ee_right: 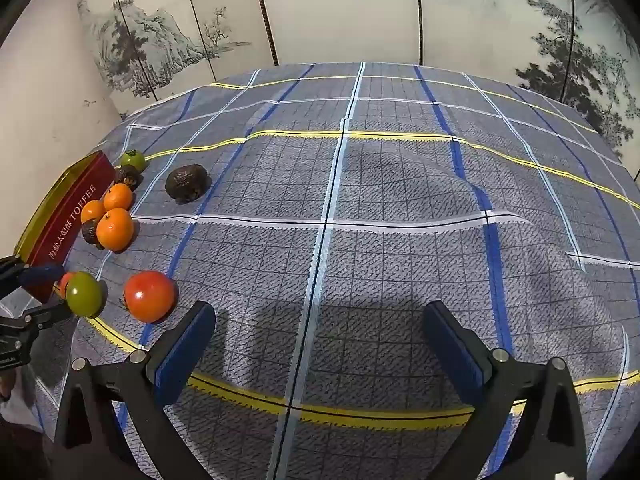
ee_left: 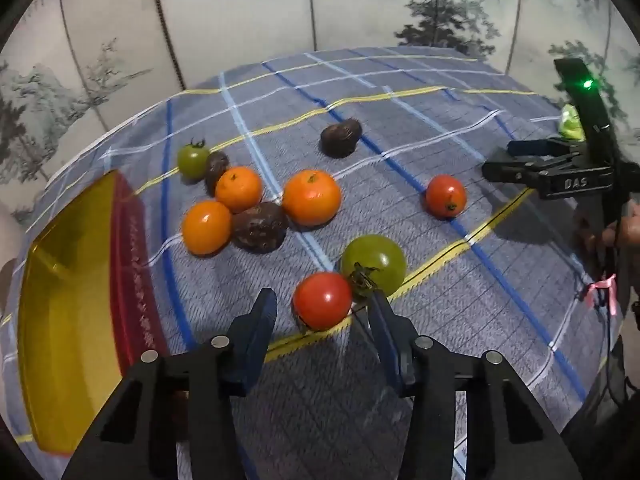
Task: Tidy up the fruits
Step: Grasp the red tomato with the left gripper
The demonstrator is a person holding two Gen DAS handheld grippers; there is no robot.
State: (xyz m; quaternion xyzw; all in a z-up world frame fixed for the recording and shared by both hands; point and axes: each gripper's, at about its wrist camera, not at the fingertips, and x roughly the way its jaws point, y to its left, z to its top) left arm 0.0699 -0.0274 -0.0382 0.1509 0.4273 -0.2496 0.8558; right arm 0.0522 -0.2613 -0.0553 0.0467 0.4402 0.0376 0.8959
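A small red tomato (ee_left: 322, 300) rests on the checked cloth between the fingers of my left gripper (ee_left: 320, 310), which is open; a gap shows beside the left pad. A green tomato (ee_left: 374, 262) touches it from behind. Farther off lie three oranges (ee_left: 311, 198), dark brown fruits (ee_left: 259, 227), another green tomato (ee_left: 193, 159) and a second red tomato (ee_left: 446, 195). The red tin (ee_left: 128, 264) with its gold inside stands at the left. My right gripper (ee_right: 320, 320) hangs wide open over bare cloth, right of the red tomato (ee_right: 149, 296).
A painted folding screen (ee_right: 340, 8) stands behind the table. The cloth (ee_right: 400, 200) is wrinkled on the right half. The table edge curves round at the far side. A person's hand (ee_left: 624, 232) holds the right gripper (ee_left: 512, 158) at the right border.
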